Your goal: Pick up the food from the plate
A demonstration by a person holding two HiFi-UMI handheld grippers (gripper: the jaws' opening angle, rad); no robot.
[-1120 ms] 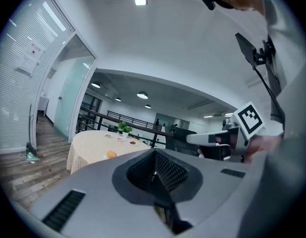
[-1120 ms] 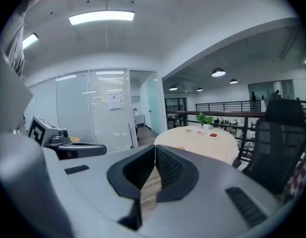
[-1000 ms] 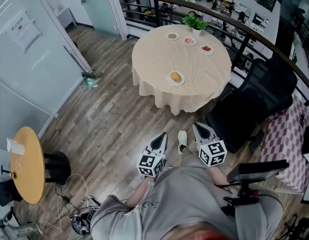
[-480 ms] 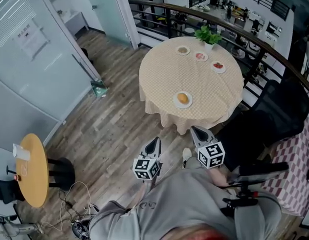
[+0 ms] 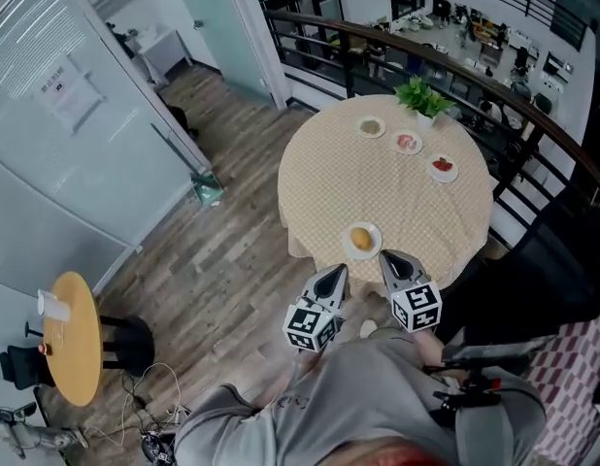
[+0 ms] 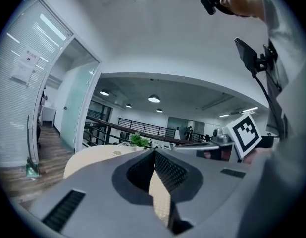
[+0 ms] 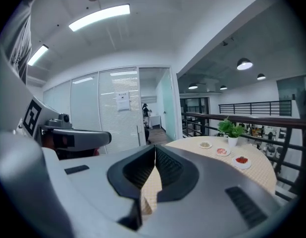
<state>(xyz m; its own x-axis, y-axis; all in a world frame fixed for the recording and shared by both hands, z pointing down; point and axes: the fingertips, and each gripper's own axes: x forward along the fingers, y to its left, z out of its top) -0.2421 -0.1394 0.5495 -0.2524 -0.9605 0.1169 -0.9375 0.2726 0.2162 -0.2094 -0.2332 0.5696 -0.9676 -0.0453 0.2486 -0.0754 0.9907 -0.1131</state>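
Standing at the near side of a round tabletop covered with a beige checked cloth (image 5: 378, 187), the person holds both tools low in front of the body. The left hand-held gripper (image 5: 340, 271) has its jaws pressed together with nothing between them, and the right hand-held gripper (image 5: 385, 256) is the same: jaws together, empty. Both tips point toward the table.

The round orange-yellow piece of food (image 5: 361, 236) lies on a small white plate (image 5: 350, 248) at the near edge of the tabletop. In the head view this plate sits just beyond the two tips, between them, with the right tip nearer to its rim (whether it touches cannot be told).

On the far side of the tabletop, well apart from this plate, stand three more small plates: one with pale beige food (image 5: 372, 127), one with pink food (image 5: 407, 143) and one with red food (image 5: 443, 167). A green potted plant (image 5: 423, 96) is behind them. A dark curved railing (image 5: 475, 71) runs just behind the table.

A black office chair (image 5: 552, 280) stands at the person's right, close to the table edge. Far to the left there is a small round wooden side table (image 5: 75, 343) carrying a white cup (image 5: 53, 306), near a glass partition wall (image 5: 57, 144).
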